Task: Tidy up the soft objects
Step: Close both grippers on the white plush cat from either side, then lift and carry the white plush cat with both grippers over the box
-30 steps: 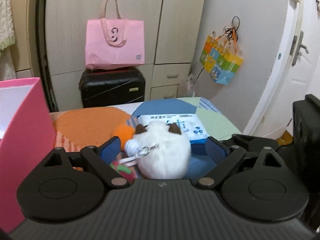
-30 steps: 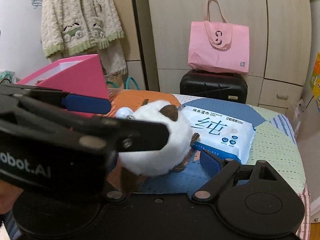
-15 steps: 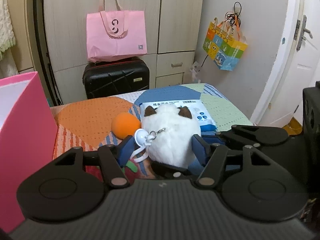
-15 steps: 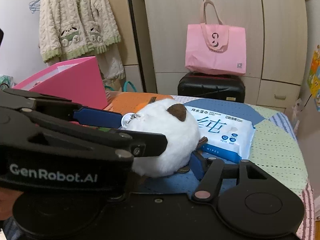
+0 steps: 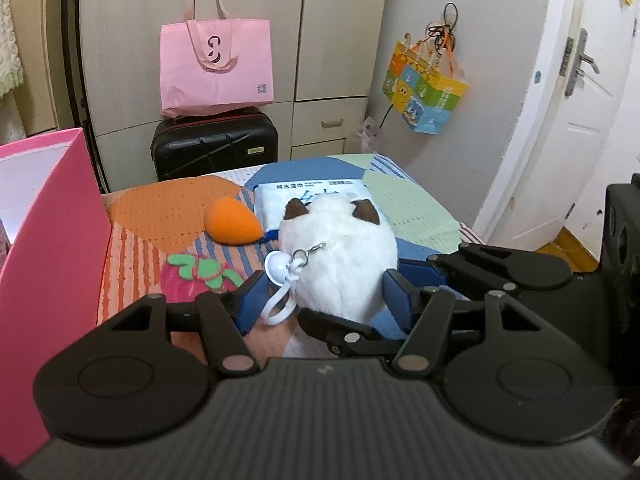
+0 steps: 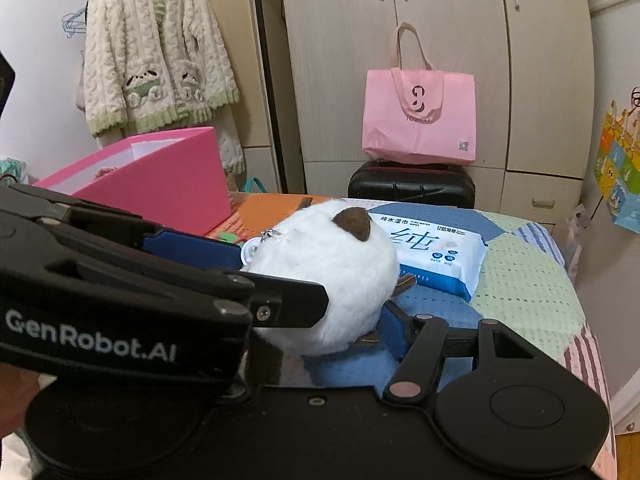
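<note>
A white round plush toy (image 5: 340, 264) with brown ears and a white keyring clip hangs just above the patchwork bed cover (image 5: 412, 216). My left gripper (image 5: 326, 300) is shut on it, a blue pad pressing each side. My right gripper (image 6: 316, 316) comes in from the right and is shut on the same plush toy (image 6: 320, 276); one blue pad shows against the toy, and the other finger is hidden behind the left gripper. An orange plush (image 5: 234, 222) and a strawberry plush (image 5: 196, 280) lie on the cover to the left.
An open pink box (image 5: 52, 240) stands at the left edge of the bed. A pack of wet wipes (image 6: 436, 252) lies behind the toy. Beyond the bed are a black suitcase (image 5: 214, 144) with a pink tote bag, wardrobes, and a door at the right.
Both grippers closed onto the white plush toy. They have since drawn back with it toward the camera side, uncovering the strawberry plush on the cover.
</note>
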{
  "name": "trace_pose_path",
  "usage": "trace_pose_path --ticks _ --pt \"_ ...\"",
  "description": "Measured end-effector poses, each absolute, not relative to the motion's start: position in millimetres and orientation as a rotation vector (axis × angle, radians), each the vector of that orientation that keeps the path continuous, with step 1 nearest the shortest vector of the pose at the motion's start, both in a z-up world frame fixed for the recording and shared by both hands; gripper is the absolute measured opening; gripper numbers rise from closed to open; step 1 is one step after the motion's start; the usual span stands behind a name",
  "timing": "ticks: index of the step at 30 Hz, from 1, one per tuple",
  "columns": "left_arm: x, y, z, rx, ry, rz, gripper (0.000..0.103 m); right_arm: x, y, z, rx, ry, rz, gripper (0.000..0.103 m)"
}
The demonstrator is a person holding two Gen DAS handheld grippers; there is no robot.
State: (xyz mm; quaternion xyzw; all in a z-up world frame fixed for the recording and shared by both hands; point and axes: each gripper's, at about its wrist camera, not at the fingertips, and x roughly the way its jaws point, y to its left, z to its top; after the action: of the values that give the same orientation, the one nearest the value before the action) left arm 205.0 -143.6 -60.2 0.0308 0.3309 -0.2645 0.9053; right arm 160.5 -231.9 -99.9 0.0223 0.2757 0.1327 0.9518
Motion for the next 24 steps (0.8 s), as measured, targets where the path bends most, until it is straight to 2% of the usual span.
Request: trace_pose_path --ticks 7,17,24 --pt "177.2 -136.6 -49.1 0.078 0.689 -0.578 0.061 128.7 -225.2 -88.9 0.028 0.541 0.256 0.068" --pt "151.3 -113.7 -48.3 0.009 0.842 -0.623 0.061 85.7 -201.0 -77.3 0.003 0.613 0.227 0.068" --pt "126.3 -91.6 -45.1 -0.005 0.865 -0.64 0.061 63.0 -181.0 -71.1 0.042 0.669 0.226 0.068"
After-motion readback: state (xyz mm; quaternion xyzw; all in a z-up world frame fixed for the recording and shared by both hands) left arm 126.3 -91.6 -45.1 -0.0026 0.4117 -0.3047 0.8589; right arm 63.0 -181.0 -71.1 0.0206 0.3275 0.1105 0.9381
